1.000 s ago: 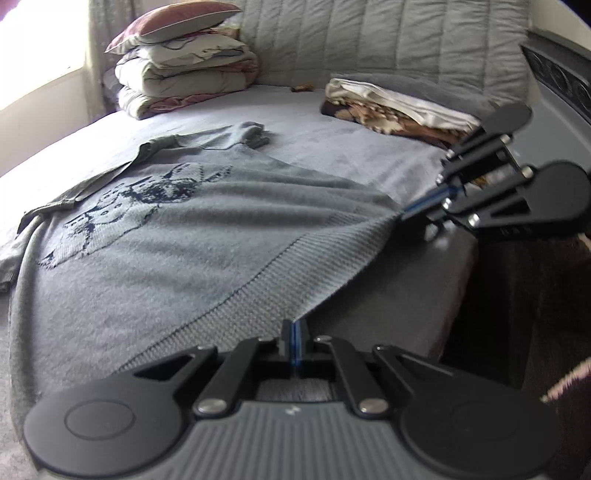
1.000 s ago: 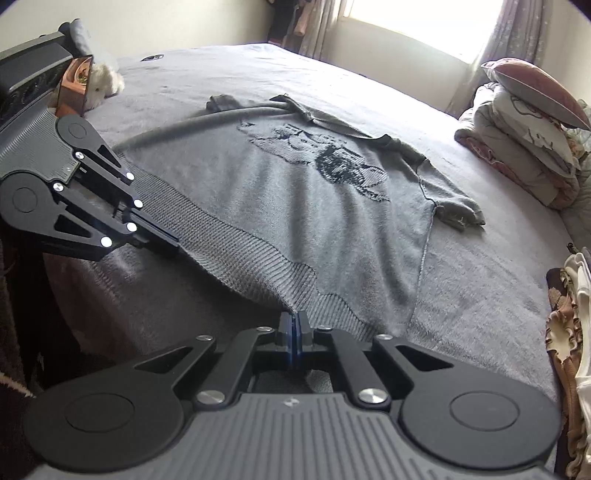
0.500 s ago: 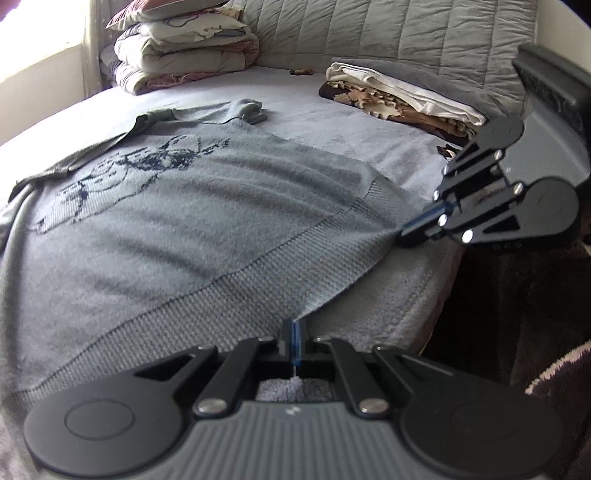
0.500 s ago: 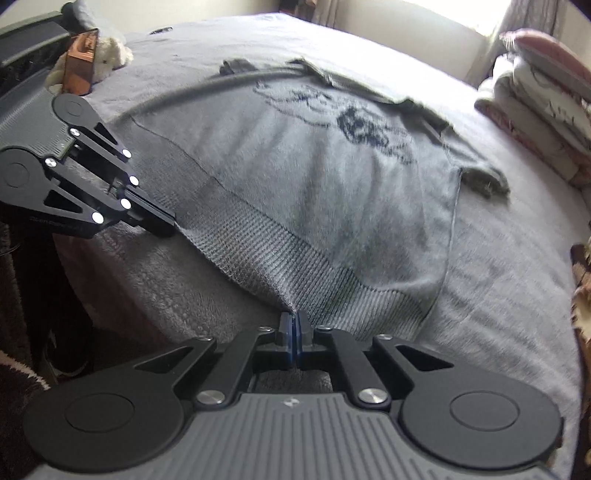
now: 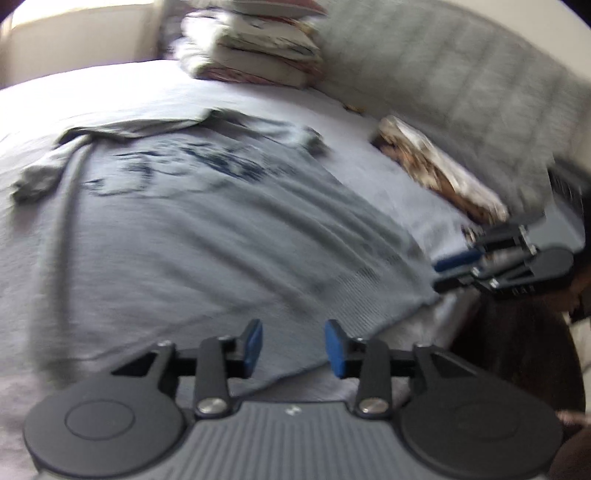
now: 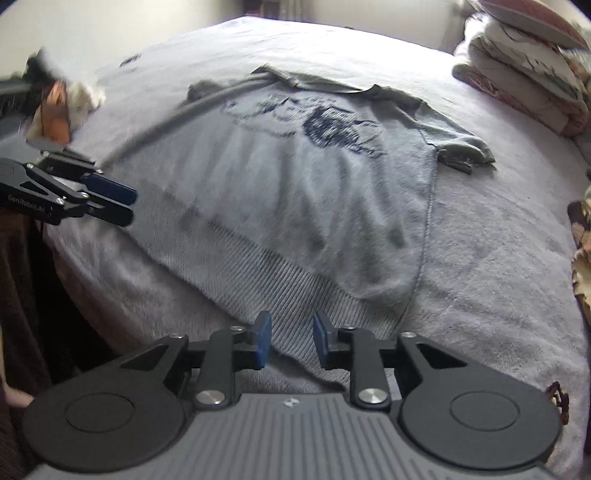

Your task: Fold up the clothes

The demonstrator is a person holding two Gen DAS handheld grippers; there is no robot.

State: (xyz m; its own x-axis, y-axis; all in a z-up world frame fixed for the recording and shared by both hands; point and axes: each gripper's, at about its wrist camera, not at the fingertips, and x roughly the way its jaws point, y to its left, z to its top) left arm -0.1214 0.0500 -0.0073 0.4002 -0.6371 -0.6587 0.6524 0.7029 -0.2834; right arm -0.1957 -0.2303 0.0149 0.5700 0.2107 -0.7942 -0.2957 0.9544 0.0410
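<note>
A grey sweater (image 6: 295, 206) lies flat on the bed (image 6: 498, 277). Both the left gripper (image 5: 293, 347) and the right gripper (image 6: 291, 338) have just been opening; their jaws stand apart over the ribbed hem, pinching nothing.

Bedroom, daylit, pics blurry.
Bed (image 6: 480, 258) w/ grey cover fills the view; pillow stack (image 5: 255, 40) at far side by bright window (image 5: 74, 22); grey quilted headboard (image 5: 443, 85) far right.

The left gripper (image 5: 293, 345), its jaws just opened and clear of the cloth, hovers over the ribbed hem of a grey sweater (image 5: 207, 236) spread flat on the bed (image 5: 388, 173), the right gripper (image 5: 448, 271) beside the hem's far corner.
</note>
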